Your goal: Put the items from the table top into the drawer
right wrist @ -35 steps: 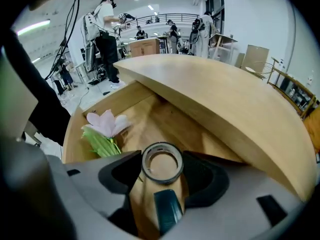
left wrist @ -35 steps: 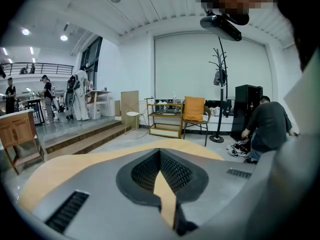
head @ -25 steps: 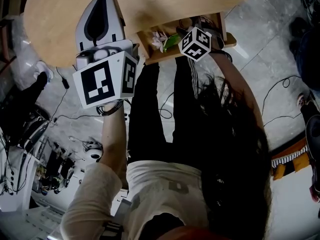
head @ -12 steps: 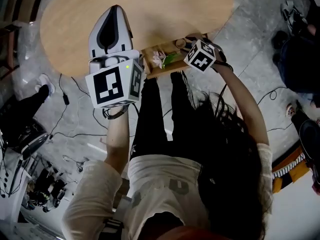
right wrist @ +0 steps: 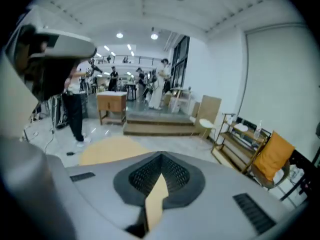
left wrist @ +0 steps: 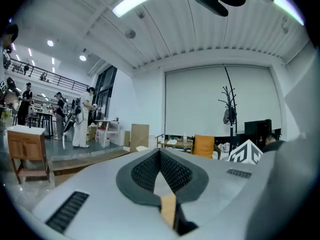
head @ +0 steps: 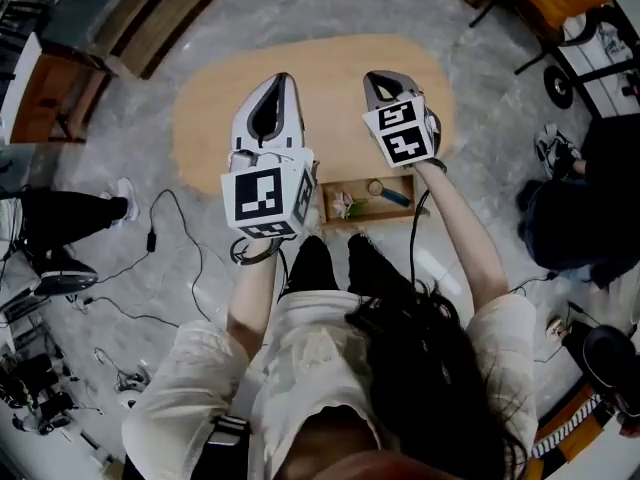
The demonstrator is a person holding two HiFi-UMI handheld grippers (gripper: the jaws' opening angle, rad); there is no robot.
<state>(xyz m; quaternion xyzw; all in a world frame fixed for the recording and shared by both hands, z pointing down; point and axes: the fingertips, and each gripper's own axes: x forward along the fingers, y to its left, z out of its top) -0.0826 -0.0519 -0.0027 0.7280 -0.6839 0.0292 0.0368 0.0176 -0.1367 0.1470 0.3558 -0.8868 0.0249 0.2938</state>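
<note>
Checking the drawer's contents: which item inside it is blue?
The slim stick-like piece at the right end of the open drawer, beside a small ring; the flower at the left end is pale instead.

Oval light-wood table (head: 215,108) on a grey marbled floor (head: 130,208), open drawer (head: 372,218) jutting from its near edge, inside it a pale flower (head: 342,205), a small ring (head: 375,186), a blue stick (head: 394,197)
</note>
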